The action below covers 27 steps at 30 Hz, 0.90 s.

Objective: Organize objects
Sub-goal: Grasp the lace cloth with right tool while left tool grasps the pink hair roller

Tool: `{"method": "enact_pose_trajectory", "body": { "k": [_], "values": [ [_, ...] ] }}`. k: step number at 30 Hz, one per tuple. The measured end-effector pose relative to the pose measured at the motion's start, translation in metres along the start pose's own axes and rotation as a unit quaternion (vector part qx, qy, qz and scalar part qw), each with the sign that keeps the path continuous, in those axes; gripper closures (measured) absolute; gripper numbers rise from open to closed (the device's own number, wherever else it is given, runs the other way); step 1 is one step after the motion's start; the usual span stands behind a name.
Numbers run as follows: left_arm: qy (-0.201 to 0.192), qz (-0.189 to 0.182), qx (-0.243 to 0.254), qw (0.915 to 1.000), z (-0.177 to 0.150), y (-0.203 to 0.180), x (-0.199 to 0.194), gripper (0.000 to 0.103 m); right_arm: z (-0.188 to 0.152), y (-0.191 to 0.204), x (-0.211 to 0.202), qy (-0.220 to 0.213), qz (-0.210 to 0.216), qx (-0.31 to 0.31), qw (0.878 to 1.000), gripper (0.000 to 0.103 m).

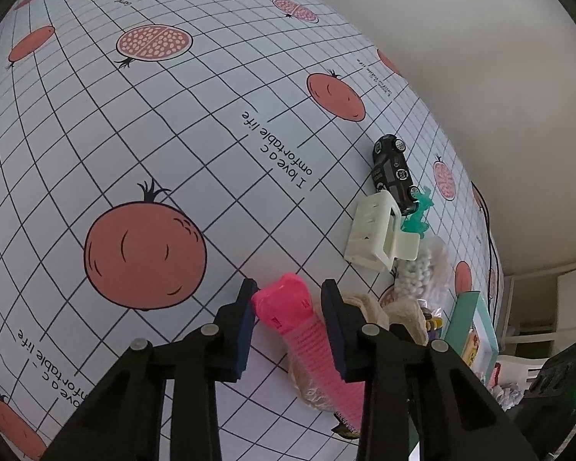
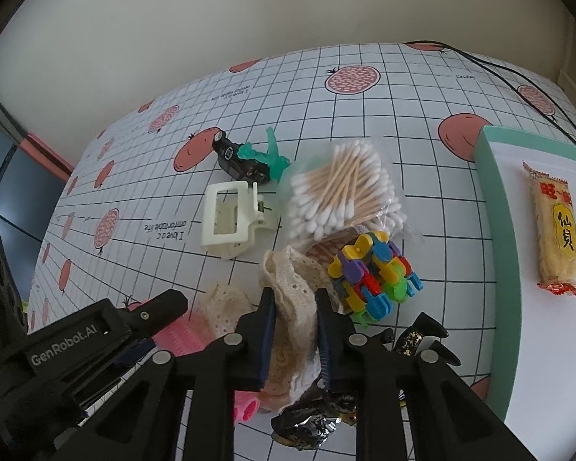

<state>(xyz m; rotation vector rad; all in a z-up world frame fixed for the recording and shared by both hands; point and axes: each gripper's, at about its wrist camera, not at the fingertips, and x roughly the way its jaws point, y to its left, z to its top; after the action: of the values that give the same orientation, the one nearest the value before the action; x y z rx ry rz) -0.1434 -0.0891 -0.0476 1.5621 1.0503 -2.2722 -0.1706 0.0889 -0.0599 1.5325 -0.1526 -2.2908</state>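
Note:
A pink comb point(image 1: 288, 307) lies tilted across a cream lace cloth point(image 1: 364, 307) on the pomegranate-print tablecloth point(image 1: 172, 134). My left gripper point(image 1: 288, 288) is open and straddles the comb's head; its left pad touches the comb and a thin gap shows on the right. My right gripper point(image 2: 292, 292) is shut on a raised fold of the lace cloth point(image 2: 288, 280). In the right wrist view the comb point(image 2: 180, 334) pokes out under the black housing of the left gripper point(image 2: 76, 345).
Beyond the cloth lie a cream claw clip point(image 2: 230, 219), black toy car point(image 2: 238, 161), green figure point(image 2: 268, 153), bag of cotton swabs point(image 2: 345, 192) and colourful block toy point(image 2: 376, 276). A teal tray point(image 2: 491, 230) on the right holds a snack packet point(image 2: 556, 226). Dark foil items point(image 2: 315, 418) sit under the right gripper.

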Motion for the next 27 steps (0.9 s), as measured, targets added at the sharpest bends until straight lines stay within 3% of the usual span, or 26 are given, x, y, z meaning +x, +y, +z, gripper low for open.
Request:
{"method": "enact_pose_trajectory", "body": {
  "k": [10, 27],
  "values": [
    [-0.009, -0.011, 0.001, 0.9999, 0.009, -0.008, -0.002, 0.068, 0.004, -0.002, -0.014, -0.022, 0.021, 0.016, 0.999, 0.093],
    [-0.047, -0.043, 0.013, 0.9979, 0.021, -0.018, -0.039, 0.068, 0.018, 0.015, -0.067, -0.093, 0.048, -0.002, 0.995, 0.094]
  ]
}}
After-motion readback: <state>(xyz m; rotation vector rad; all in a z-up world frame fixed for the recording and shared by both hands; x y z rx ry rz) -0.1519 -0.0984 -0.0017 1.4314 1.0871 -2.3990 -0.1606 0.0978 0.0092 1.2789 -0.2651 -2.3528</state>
